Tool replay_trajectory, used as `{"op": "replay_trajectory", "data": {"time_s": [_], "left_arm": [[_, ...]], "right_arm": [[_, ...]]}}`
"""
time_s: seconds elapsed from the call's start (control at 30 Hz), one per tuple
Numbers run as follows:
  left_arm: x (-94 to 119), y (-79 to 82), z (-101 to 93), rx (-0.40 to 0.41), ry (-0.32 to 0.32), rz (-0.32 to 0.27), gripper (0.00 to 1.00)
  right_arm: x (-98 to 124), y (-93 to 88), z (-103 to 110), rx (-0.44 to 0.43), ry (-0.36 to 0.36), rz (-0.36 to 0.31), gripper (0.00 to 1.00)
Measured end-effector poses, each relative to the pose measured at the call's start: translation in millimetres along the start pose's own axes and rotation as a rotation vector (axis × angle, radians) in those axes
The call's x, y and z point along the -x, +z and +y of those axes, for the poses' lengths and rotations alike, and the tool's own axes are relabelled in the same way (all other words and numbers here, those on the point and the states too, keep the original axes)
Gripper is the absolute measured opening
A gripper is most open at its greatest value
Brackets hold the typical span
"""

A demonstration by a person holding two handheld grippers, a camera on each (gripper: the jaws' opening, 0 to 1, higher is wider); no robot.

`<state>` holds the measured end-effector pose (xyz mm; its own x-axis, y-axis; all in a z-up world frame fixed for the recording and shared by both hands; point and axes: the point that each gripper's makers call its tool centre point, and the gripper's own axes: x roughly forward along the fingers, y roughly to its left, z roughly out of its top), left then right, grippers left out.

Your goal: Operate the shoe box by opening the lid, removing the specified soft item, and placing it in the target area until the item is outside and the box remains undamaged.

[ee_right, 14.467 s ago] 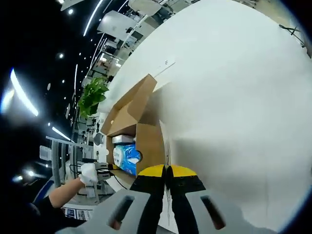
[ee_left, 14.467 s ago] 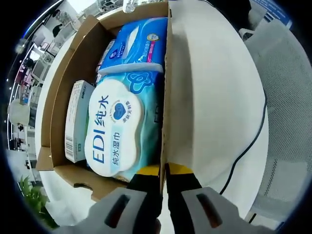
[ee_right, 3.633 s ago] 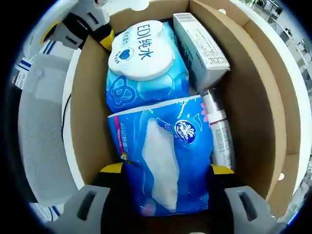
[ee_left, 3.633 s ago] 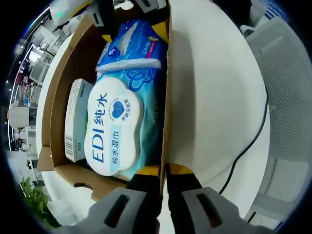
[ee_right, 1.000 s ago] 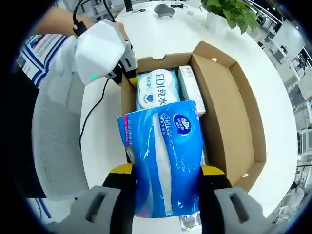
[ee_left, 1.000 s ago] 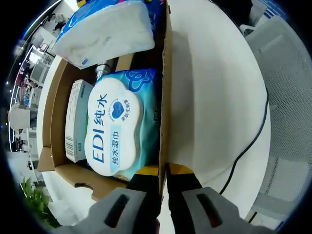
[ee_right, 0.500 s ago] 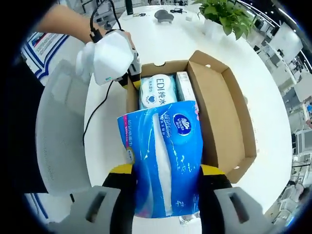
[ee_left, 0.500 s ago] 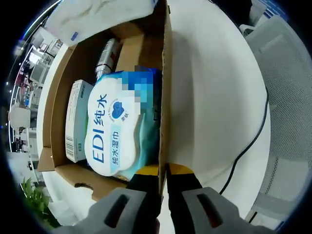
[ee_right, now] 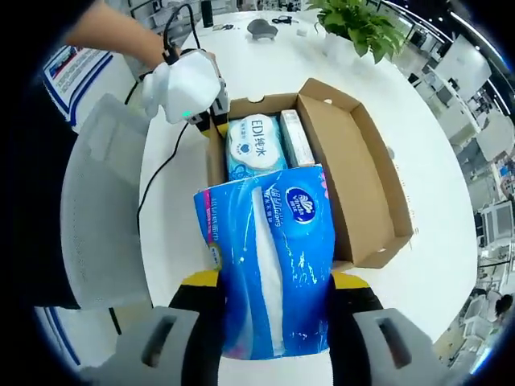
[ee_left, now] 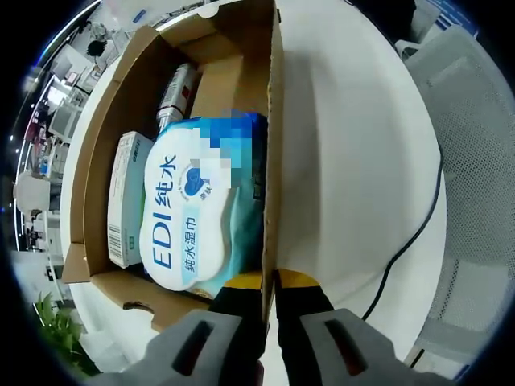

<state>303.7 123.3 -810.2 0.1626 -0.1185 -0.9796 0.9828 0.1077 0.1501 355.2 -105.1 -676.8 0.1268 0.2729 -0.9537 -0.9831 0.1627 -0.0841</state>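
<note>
The blue tissue pack (ee_right: 269, 269) is out of the shoe box (ee_right: 366, 189) now. The right hand-held gripper (ee_right: 272, 314) squeezes it from both sides, one jaw on each long edge, and holds it up above the white counter (ee_right: 451, 265). In the right gripper view the box sits at 12 o'clock from the pack.

The pack looks light and squishy. Its wrap is thin, shiny plastic, so it may slide if the squeeze is weak. It has a soft white strip down the middle. The middle of the long sides looks like the best place to hold it, because the paper inside pushes back there. A corner would just crumple.

The left hand-held gripper (ee_left: 269, 293) is shut tight on the thin side wall of the box, near the corner. This probably keeps the box from moving. The box is brown cardboard, stiff but easy to bend or tear.

Inside are a puffy wet wipes pack (ee_left: 189, 217) with a hard white lid, a small white carton (ee_left: 125, 201) at its 9 o'clock, and a silver tube (ee_left: 177, 88) at 11 o'clock.
</note>
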Motion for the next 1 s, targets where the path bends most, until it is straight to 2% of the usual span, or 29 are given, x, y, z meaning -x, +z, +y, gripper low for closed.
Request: {"op": "replay_trajectory", "data": {"time_s": [0.17,0.3,0.5,1.0], "left_arm": [[0.1,0.0,-0.4,0.001,-0.001,0.001,0.02],[-0.2,-0.5,-0.2,0.001,0.000,0.001,0.02],[0.2,-0.6,0.0,0.002,-0.001,0.001,0.02],[0.0,-0.3,-0.3,0.003,-0.001,0.002,0.02]], "right_arm": [[4.1,-13.6,0.9,-0.021,-0.001,0.000,0.47],[8.6,-23.5,7.3,-0.063,0.028,-0.022,0.47],[15.4,-37.4,7.9,-0.087,0.016,-0.024,0.47],[28.1,-68.8,2.9,-0.073,-0.008,0.030,0.47]]}}
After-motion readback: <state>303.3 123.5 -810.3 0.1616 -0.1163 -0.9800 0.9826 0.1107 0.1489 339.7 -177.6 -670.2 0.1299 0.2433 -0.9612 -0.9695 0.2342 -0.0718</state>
